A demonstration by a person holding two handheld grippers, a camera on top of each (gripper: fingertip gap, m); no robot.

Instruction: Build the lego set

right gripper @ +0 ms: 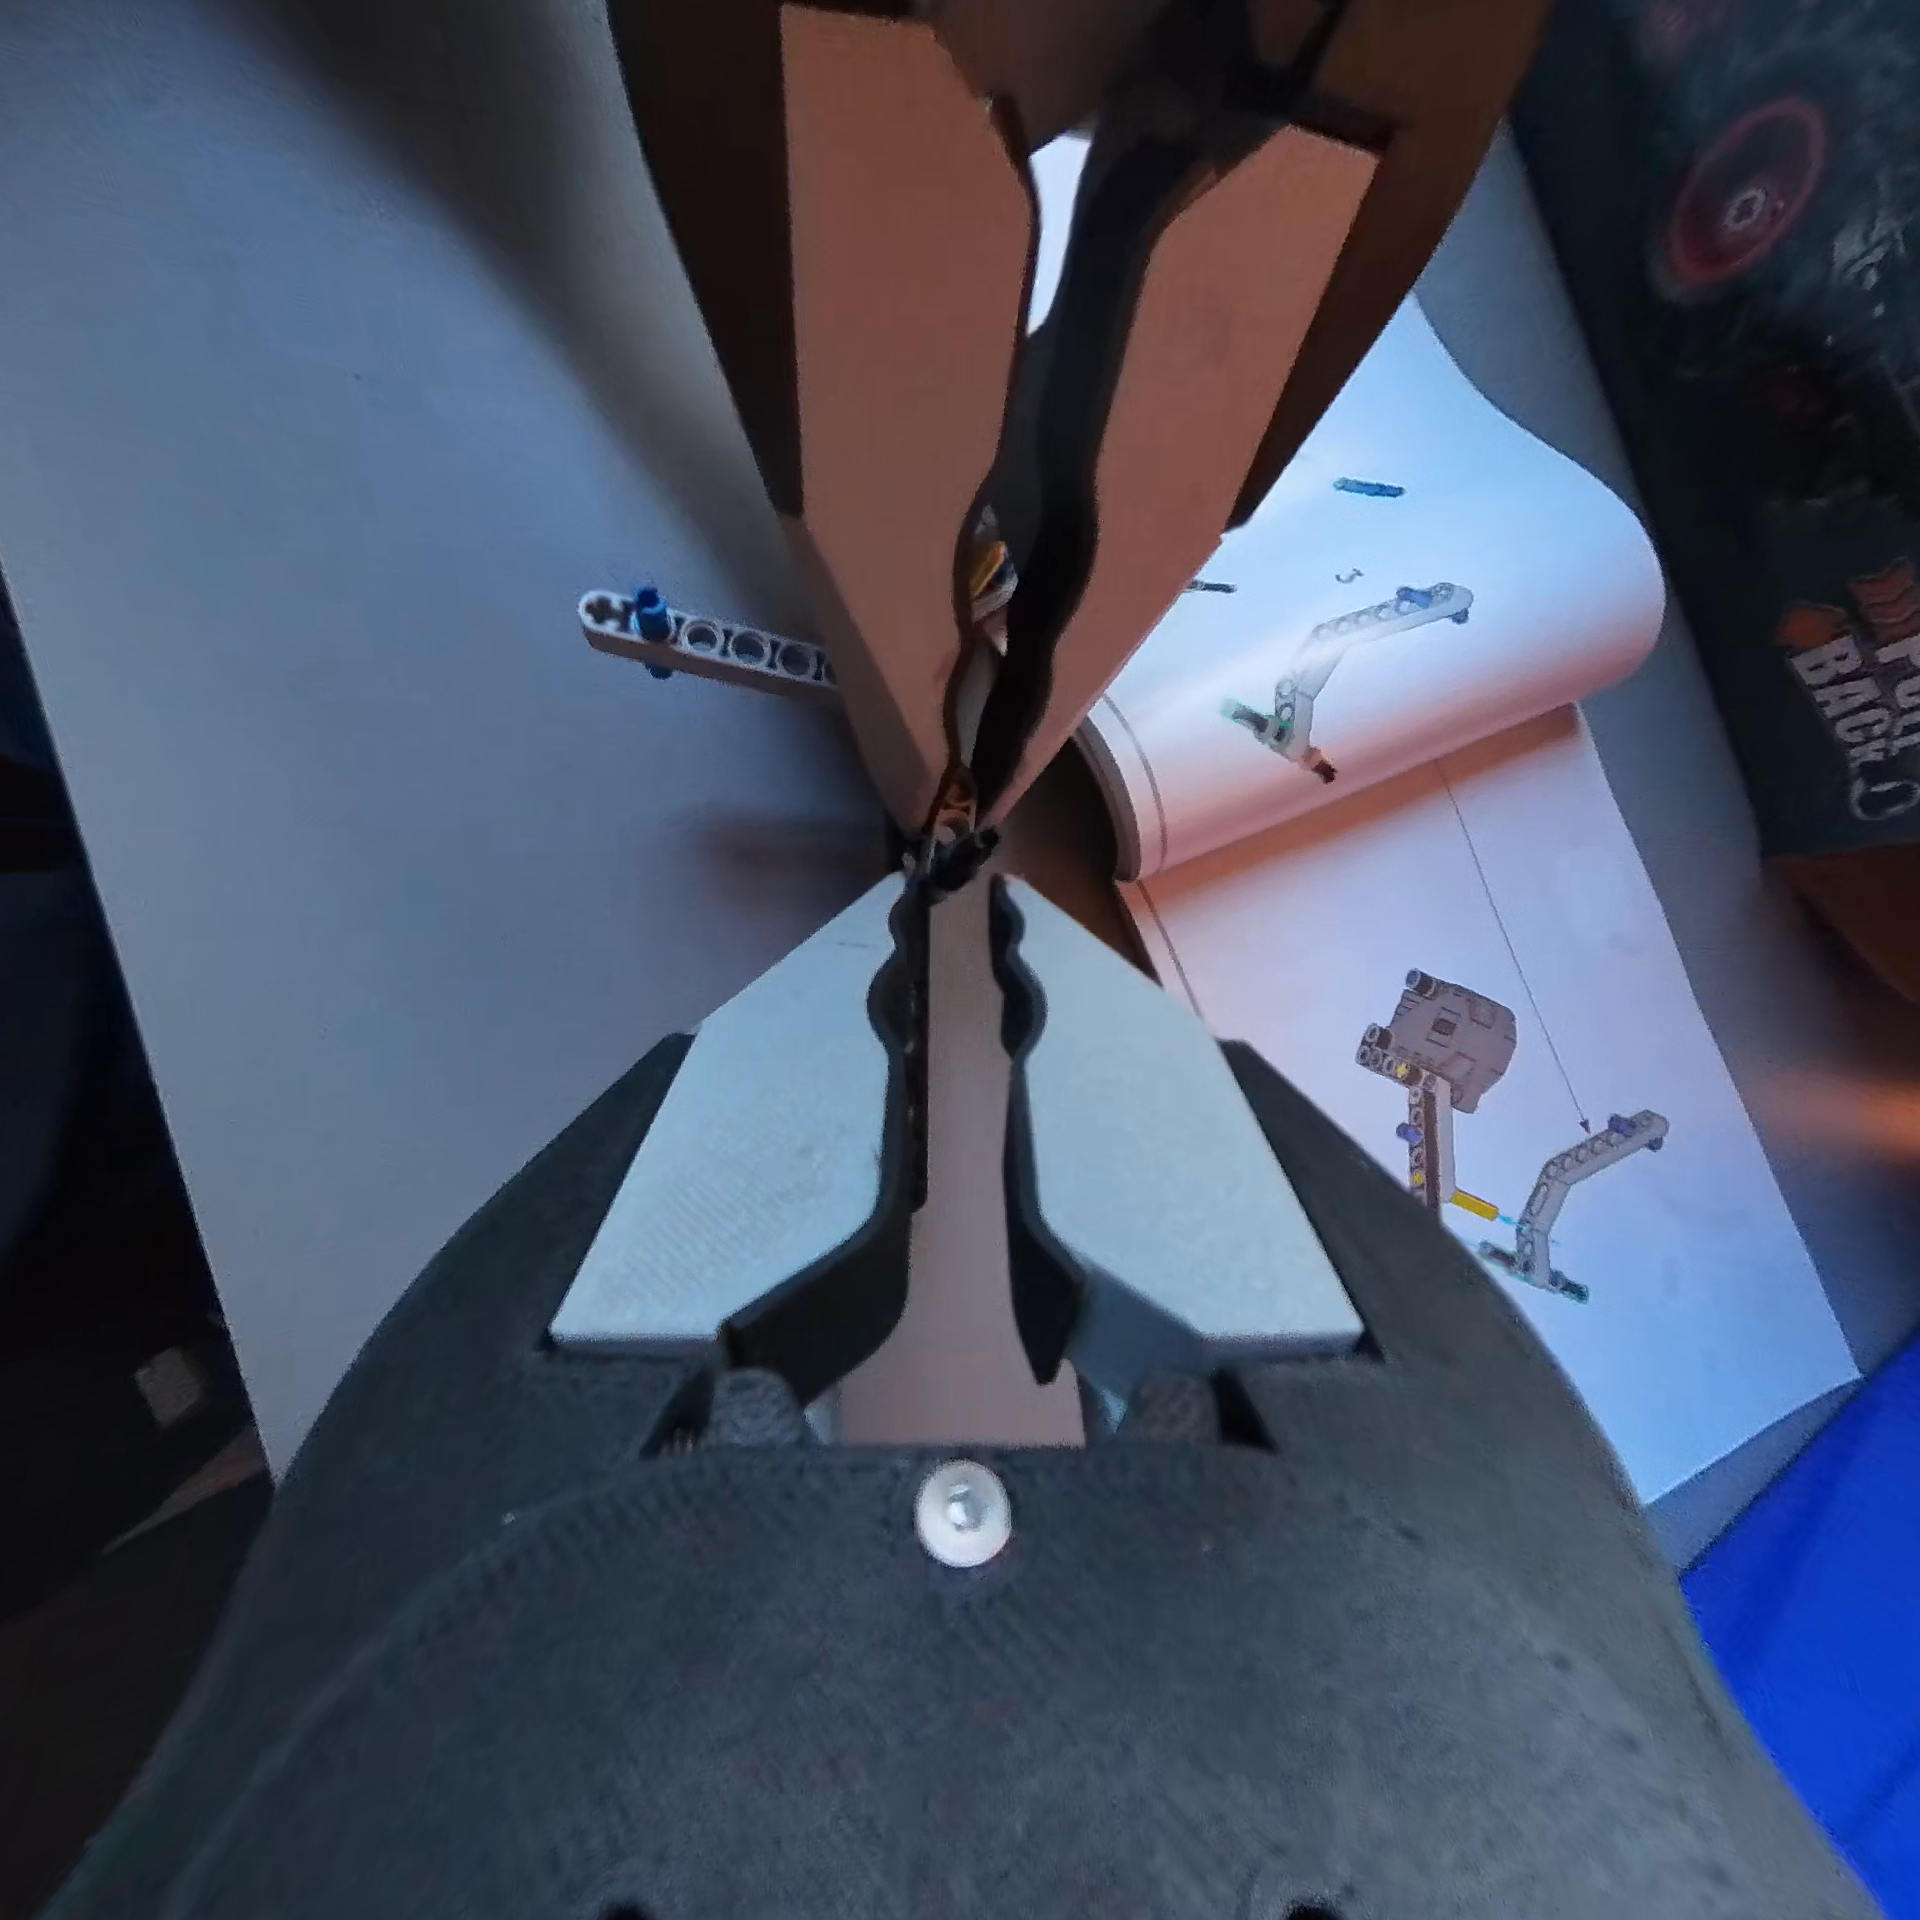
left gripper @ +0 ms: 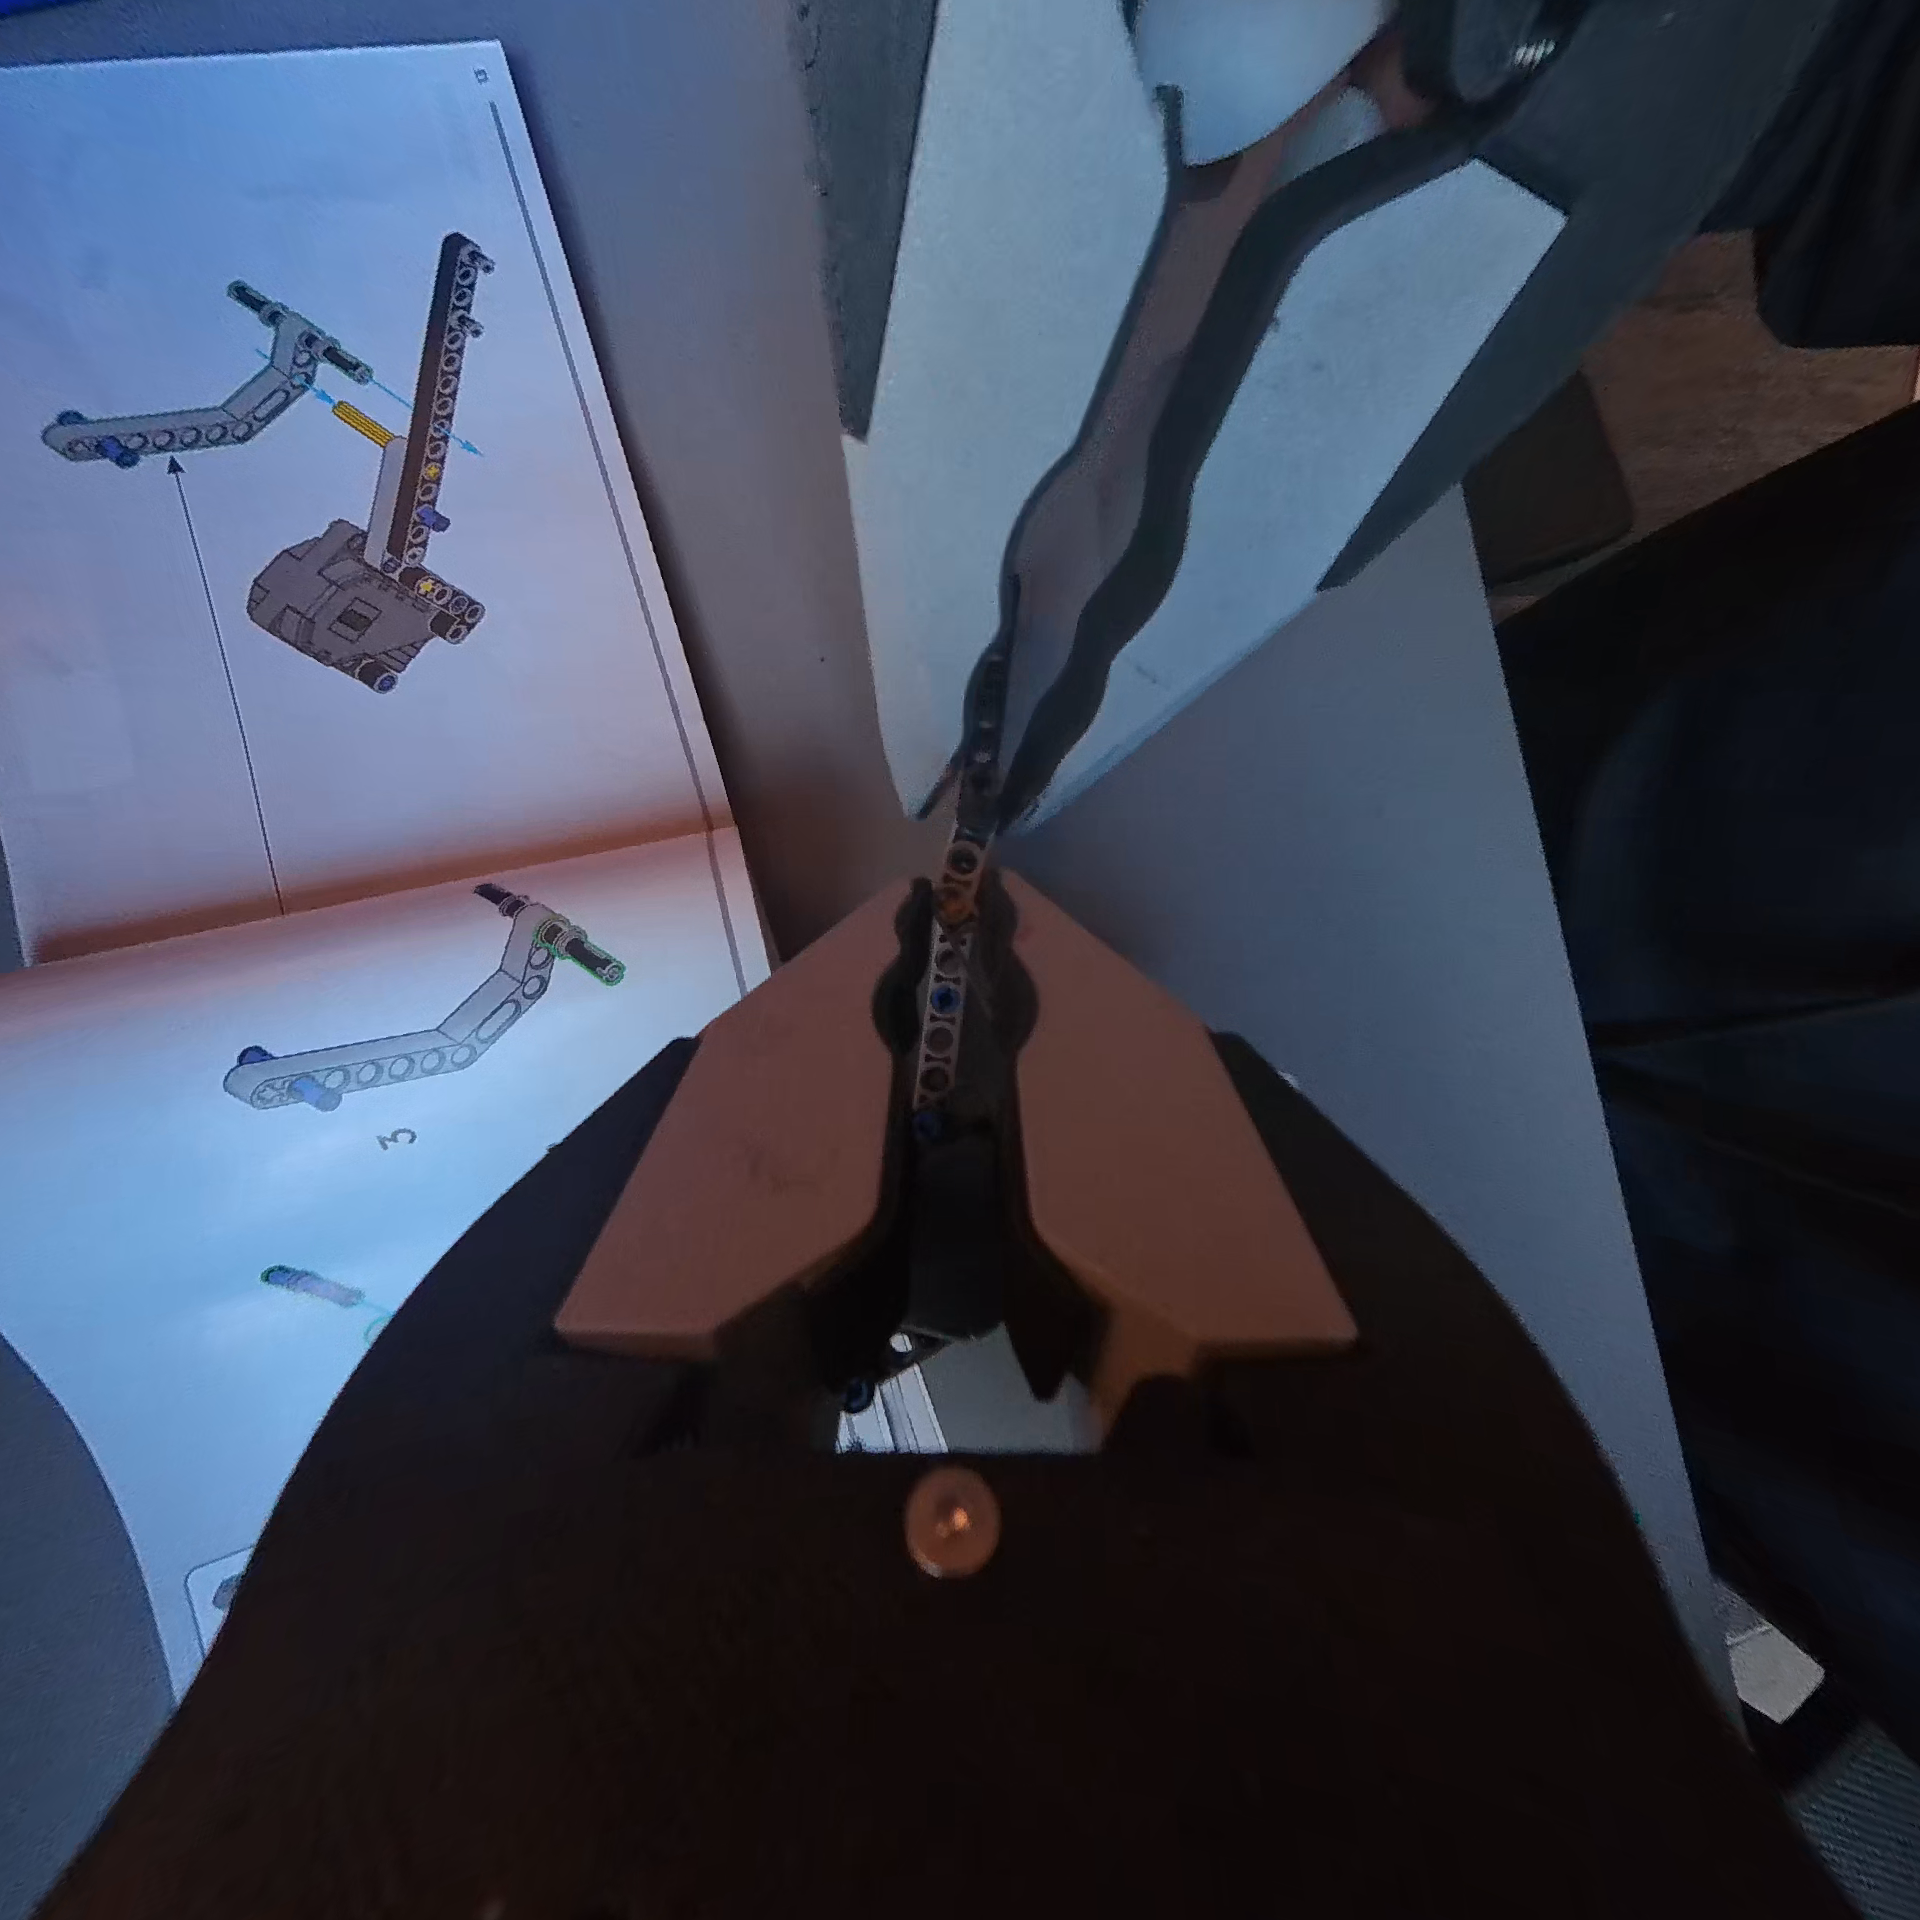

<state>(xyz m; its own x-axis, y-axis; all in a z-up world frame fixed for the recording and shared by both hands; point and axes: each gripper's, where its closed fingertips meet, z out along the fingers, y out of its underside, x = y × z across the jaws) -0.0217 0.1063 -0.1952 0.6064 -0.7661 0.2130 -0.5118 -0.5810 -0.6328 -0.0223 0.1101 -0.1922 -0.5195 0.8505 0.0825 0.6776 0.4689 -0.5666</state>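
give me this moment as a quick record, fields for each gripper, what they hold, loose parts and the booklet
left gripper: shut on the long beam, holding its near part
right gripper: tips meet the left gripper's; fingers closed around the beam's far end
long beam: studless, row of holes, blue pins in it
loose part: grey beam with a blue pin, lying on the table
booklet: open flat beside the work, showing drawings of the angled beam step

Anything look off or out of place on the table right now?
Nothing looks spilled or broken. The grey bent beam lies on the table, partly hidden behind the left gripper; both grippers pinch the long beam. The instruction booklet lies open.
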